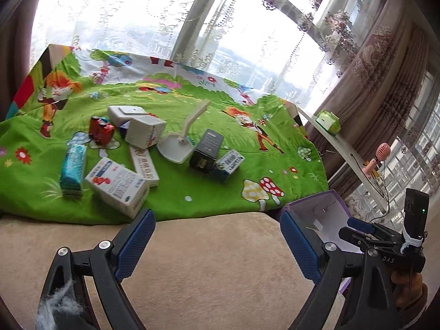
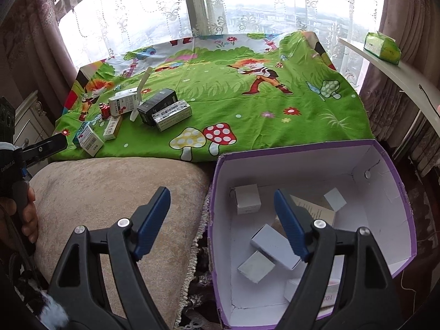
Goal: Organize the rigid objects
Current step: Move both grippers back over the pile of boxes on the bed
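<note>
Boxes (image 2: 275, 243) lie loose inside purple-rimmed carton (image 2: 396, 170)

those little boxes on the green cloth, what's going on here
A person holds a gripper in each hand and is sorting small boxes into the purple box. Several white cartons already lie inside it. A cluster remains on the green cartoon cloth, including a black box, a red item and a white scoop. The left gripper and the right gripper both have open, empty jaws.
</note>
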{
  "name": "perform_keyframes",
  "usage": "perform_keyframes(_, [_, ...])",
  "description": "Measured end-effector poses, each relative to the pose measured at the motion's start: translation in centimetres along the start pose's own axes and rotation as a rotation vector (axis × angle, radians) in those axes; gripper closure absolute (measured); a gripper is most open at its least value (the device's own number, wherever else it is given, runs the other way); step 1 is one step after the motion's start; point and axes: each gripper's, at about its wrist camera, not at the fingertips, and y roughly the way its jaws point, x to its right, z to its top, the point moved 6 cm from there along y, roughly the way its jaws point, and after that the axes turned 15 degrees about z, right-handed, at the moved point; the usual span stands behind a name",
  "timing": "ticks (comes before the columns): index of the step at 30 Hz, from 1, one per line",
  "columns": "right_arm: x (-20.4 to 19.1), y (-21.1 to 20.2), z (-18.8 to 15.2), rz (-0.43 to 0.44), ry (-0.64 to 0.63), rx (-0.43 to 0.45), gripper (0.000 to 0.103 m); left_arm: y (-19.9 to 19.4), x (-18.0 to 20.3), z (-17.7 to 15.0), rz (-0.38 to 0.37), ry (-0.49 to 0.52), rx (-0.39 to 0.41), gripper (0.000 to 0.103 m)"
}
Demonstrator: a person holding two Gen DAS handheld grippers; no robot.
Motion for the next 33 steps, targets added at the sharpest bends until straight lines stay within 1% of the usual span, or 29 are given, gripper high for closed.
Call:
perform_keyframes(7, [-3.1,2.3,-0.4,0.064,-0.047,-0.046,0.022,-0.7,-4.6,-0.2,0.061,-0.090,0.010,0.010])
perform_keyframes(15, [-6.2,4.3,-0.3,0.135,-0.086,-0.078,0.022,-0.3,-8.0,0.2,0.107,-0.141,0.008,0.010])
perform_keyframes(20, [-8.0,5.8,0.1,0.157,-0.122,-0.103,0.022,0.3,-9.8,0.5,0.138,-0.182,-0.007,0.011])
perform_keyframes(21, [-8.5,6.1,0.1,0.163,-0.130,-0.110,0.022,0.5,-10.0,0.6,0.147,-0.184,-0.011,0.012])
perform_keyframes(23, [-9.5,6.8,0.1,0.180,-0.156,-0.133,0.022,0.9,-10.4,0.9,0.154,-0.183,-0.016,0.021])
perform_keyframes(24, [-10.0,7.1,0.2,0.190,-0.169,-0.137,0.022,1.2,-10.7,1.0,0.162,-0.184,-0.024,0.023])
perform_keyframes(26, [-10.8,7.5,0.4,0.198,-0.188,-0.139,0.022,1.8,-11.3,1.3,0.177,-0.200,-0.040,0.030])
perform_keyframes(31, [-12.7,9.1,0.9,0.207,-0.243,-0.160,0.022,3.4,-13.0,2.2,0.224,-0.234,-0.067,0.041])
perform_keyframes(33, [-13.4,9.8,1.1,0.208,-0.266,-0.172,0.022,4.1,-13.7,2.6,0.244,-0.244,-0.081,0.043])
